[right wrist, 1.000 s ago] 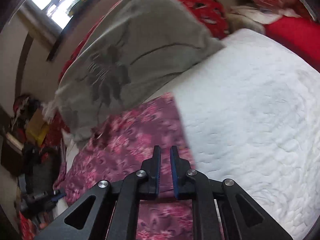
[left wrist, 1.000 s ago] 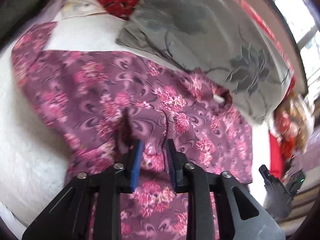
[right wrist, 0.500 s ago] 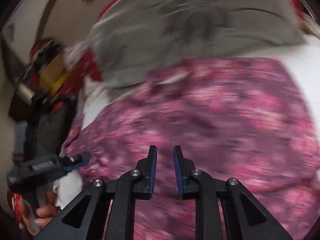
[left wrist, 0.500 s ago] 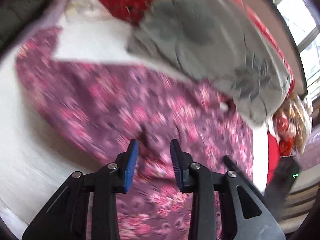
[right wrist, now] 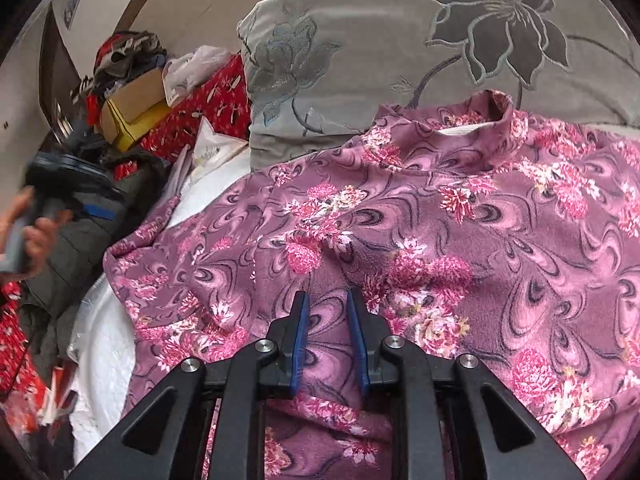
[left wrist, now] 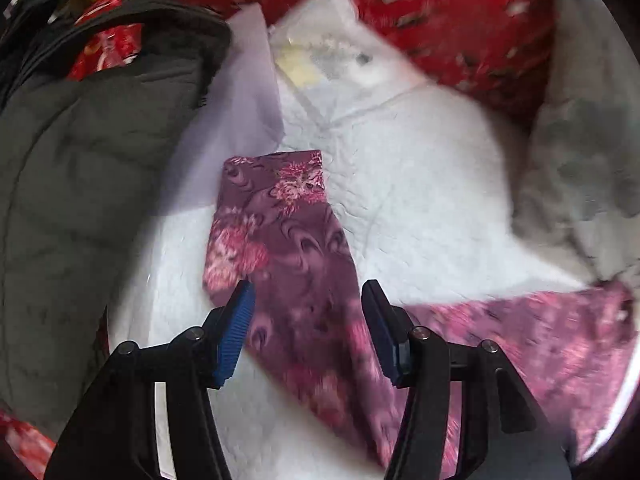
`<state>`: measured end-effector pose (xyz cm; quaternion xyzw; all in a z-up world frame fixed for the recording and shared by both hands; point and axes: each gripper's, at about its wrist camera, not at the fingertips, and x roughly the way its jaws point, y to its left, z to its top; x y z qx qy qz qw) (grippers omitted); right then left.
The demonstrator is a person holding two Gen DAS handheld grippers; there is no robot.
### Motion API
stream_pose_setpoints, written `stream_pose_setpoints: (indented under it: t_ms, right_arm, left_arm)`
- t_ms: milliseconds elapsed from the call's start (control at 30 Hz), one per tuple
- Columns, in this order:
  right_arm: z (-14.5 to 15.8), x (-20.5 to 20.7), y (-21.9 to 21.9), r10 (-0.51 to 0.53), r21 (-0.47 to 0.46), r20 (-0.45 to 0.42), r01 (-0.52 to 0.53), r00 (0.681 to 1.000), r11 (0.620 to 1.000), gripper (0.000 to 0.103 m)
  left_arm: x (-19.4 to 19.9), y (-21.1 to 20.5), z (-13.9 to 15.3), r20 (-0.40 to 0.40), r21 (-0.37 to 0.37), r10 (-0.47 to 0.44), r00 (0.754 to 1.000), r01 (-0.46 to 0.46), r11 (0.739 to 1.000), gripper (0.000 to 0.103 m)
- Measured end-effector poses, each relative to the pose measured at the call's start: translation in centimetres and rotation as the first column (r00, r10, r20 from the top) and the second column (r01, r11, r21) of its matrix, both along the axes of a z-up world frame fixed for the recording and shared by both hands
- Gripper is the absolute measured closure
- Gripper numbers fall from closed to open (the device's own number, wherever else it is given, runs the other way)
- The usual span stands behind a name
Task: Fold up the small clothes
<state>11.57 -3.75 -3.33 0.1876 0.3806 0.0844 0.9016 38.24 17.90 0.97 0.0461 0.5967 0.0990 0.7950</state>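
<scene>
Across the white bed (left wrist: 420, 200) your soft, light floral top (right wrist: 460, 232) lies limp, so take its sleeve end (left wrist: 276, 200) with the parted left tongs (left wrist: 308, 320); the right tongs (right wrist: 327, 312), slightly apart, hold nothing.

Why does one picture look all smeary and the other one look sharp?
Left wrist view: the red cloth and grey pillow are smeared by motion blur, and the flowery top's sleeve is soft near the tongs. Right wrist view: the flowery top looks crisp; only the hand at the left edge is blurred. Both views bend at the edges.
</scene>
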Motion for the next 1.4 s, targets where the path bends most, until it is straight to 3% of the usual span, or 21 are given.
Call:
stream_pose_setpoints:
  t_ms: [100,167,233,267,300,533,600,700,833,867,933,1000,1100,1133,1200,1267,1400]
  right_arm:
    - [-0.3,0.2,-0.2,0.001,0.020,0.007,-0.001,1.000,1.000,0.081]
    - [-0.6,0.4,-0.2,0.002,0.035,0.010,-0.003,1.000,0.999,0.081]
    - [-0.7,0.4,-0.3,0.003,0.051,0.013,-0.004,1.000,0.999,0.081]
    - [-0.7,0.4,-0.4,0.003,0.057,0.014,-0.004,1.000,0.998,0.081]
    - [-0.7,0.3,-0.4,0.003,0.058,0.015,-0.004,1.000,0.998,0.081]
    - [-0.8,0.3,-0.3,0.002,0.053,0.014,-0.003,1.000,0.999,0.081]
    - [-0.8,0.3,-0.2,0.002,0.043,0.013,-0.003,1.000,0.999,0.081]
    - [-0.7,0.3,-0.1,0.000,0.026,0.011,0.000,1.000,1.000,0.081]
    - [-0.5,0.3,0.2,-0.001,0.001,0.007,0.001,1.000,1.000,0.081]
    - [-0.5,0.3,0.2,-0.002,-0.003,0.007,0.002,1.000,1.000,0.081]
    - [-0.4,0.4,0.3,-0.003,-0.012,0.006,0.003,1.000,1.000,0.081]
    - [-0.4,0.4,0.4,-0.004,-0.016,0.006,0.004,1.000,1.000,0.081]
    - [-0.4,0.3,0.3,-0.004,-0.012,0.007,0.004,1.000,1.000,0.081]
    - [-0.4,0.3,0.3,-0.004,-0.010,0.007,0.004,1.000,1.000,0.081]
    - [-0.5,0.4,0.3,-0.004,-0.004,0.008,0.004,1.000,1.000,0.081]
    - [-0.5,0.4,0.2,-0.005,0.007,0.009,0.005,1.000,1.000,0.081]
    - [-0.6,0.4,0.0,-0.006,0.024,0.011,0.005,1.000,1.000,0.081]
  left_arm:
    - [1.8,-0.3,-2.7,-0.032,0.069,0.015,0.999,-0.013,0.998,0.049]
    - [1.9,-0.4,-3.7,-0.037,0.035,0.028,0.999,-0.027,0.999,0.049]
    - [1.5,0.4,-4.4,-0.050,-0.004,0.051,0.997,-0.051,0.999,0.071]
    - [1.3,0.9,-4.6,-0.060,-0.013,0.062,0.996,-0.063,0.998,0.093]
    - [0.8,1.6,-4.6,-0.067,-0.031,0.076,0.995,-0.078,0.996,0.099]
    - [-7.9,10.3,0.0,0.084,-0.192,0.193,0.978,-0.174,0.966,0.100]
    - [-10.8,13.2,0.3,0.083,-0.259,0.232,0.969,-0.204,0.944,0.100]
    - [-14.2,16.8,-0.9,0.018,-0.353,0.289,0.957,-0.265,0.897,0.100]
    - [-17.9,18.8,-1.5,0.031,-0.433,0.362,0.932,-0.314,0.845,0.097]
    - [-18.4,19.2,-1.6,0.037,-0.477,0.380,0.924,-0.317,0.820,0.095]
    - [-18.4,19.4,-1.9,0.043,-0.506,0.386,0.921,-0.313,0.804,0.084]
    - [-17.9,18.8,-1.8,0.073,-0.469,0.376,0.924,-0.301,0.830,0.077]
    - [-16.6,16.9,-1.3,0.137,-0.389,0.300,0.944,-0.228,0.893,0.072]
    - [-16.0,16.0,-1.2,0.171,-0.347,0.255,0.952,-0.185,0.920,0.066]
    - [-15.5,14.7,-1.1,0.200,-0.263,0.192,0.961,-0.137,0.955,0.042]
    - [-14.7,13.0,-1.7,0.200,-0.149,0.097,0.975,-0.068,0.987,0.041]
    - [-12.6,11.8,-3.7,0.145,-0.012,0.024,0.989,-0.023,1.000,0.041]
